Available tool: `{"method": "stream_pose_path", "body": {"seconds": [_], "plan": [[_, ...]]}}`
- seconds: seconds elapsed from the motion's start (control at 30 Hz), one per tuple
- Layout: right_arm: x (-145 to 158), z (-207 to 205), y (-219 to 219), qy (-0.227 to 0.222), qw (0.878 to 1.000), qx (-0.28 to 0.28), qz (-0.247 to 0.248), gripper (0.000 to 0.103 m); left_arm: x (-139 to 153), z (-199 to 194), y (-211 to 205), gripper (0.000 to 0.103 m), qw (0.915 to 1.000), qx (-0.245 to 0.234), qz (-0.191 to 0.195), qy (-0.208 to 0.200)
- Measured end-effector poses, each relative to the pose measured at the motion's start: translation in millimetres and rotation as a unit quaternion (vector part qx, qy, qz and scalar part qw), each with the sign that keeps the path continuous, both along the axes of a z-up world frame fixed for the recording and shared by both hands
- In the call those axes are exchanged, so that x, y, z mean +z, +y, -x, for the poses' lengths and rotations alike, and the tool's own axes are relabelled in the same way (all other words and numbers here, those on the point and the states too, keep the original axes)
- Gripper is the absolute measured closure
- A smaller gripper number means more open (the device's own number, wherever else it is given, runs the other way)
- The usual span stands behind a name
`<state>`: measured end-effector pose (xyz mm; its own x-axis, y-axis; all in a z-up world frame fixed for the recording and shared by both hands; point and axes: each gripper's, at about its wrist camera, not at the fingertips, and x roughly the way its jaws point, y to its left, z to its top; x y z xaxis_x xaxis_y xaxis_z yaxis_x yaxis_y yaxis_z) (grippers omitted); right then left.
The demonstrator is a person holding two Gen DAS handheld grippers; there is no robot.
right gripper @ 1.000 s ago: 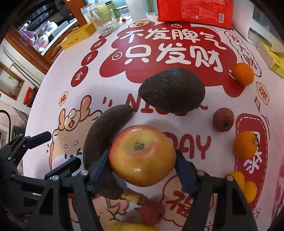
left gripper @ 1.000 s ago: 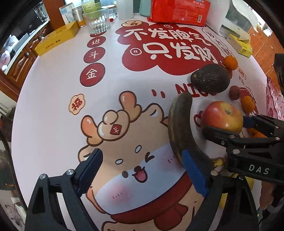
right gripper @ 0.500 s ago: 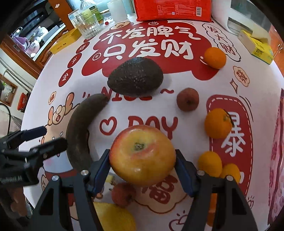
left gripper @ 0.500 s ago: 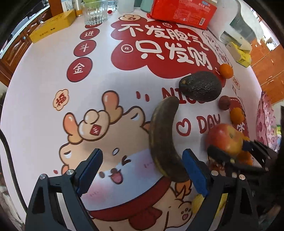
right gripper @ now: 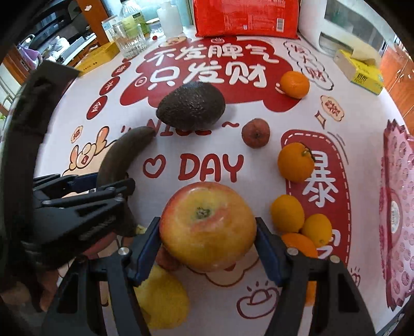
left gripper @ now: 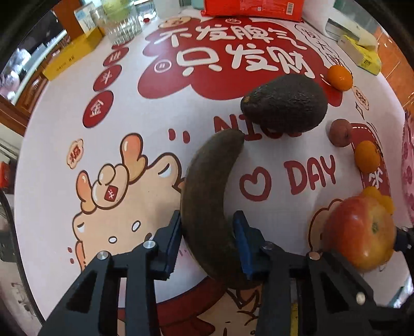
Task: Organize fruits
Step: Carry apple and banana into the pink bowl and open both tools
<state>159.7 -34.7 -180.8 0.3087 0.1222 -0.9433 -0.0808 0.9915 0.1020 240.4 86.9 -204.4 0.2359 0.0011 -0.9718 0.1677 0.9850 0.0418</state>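
Observation:
A dark, overripe banana [left gripper: 207,186] lies on the printed tablecloth [left gripper: 145,134]. My left gripper [left gripper: 208,227] straddles its lower half. Its jaws are closing, and both blue pads [left gripper: 174,240] press the banana's sides. A red-yellow apple [right gripper: 207,224] is held just above the cloth in my right gripper [right gripper: 207,230], which is shut on it. The apple [left gripper: 359,232] also shows at the right edge of the left wrist view. A dark avocado [right gripper: 191,106] rests just beyond the banana's [right gripper: 124,155] far tip.
Oranges [right gripper: 295,162] and small citrus [right gripper: 287,213] lie right of the apple, with a brownish-red fruit [right gripper: 255,133] behind. A lemon [right gripper: 160,297] sits under the right gripper. A pink tray [right gripper: 398,219] is at the right edge. A red package [right gripper: 245,18], a glass [right gripper: 129,38] and a yellow box [right gripper: 359,72] line the back.
My left gripper slid over the banana and its wide jaws closed onto it. The right gripper carried the apple away from the banana toward the oranges.

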Motion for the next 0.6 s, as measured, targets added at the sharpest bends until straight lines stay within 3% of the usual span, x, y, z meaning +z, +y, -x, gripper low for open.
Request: {"method": "stream_pose_path", "body": {"seconds": [0.27, 0.6], "plan": [[24.1, 14.1, -0.5, -0.031, 0.999, -0.013, 0.008, 0.034, 20.3, 1.0, 18.9, 0.072, 0.9983, 0.028, 0.051, -0.007], [85.5, 36.6, -27.3, -0.097, 0.994, -0.058, 0.005, 0.034, 98.6, 21.6, 9.5, 0.072, 0.9939, -0.024, 0.088, -0.062]]}}
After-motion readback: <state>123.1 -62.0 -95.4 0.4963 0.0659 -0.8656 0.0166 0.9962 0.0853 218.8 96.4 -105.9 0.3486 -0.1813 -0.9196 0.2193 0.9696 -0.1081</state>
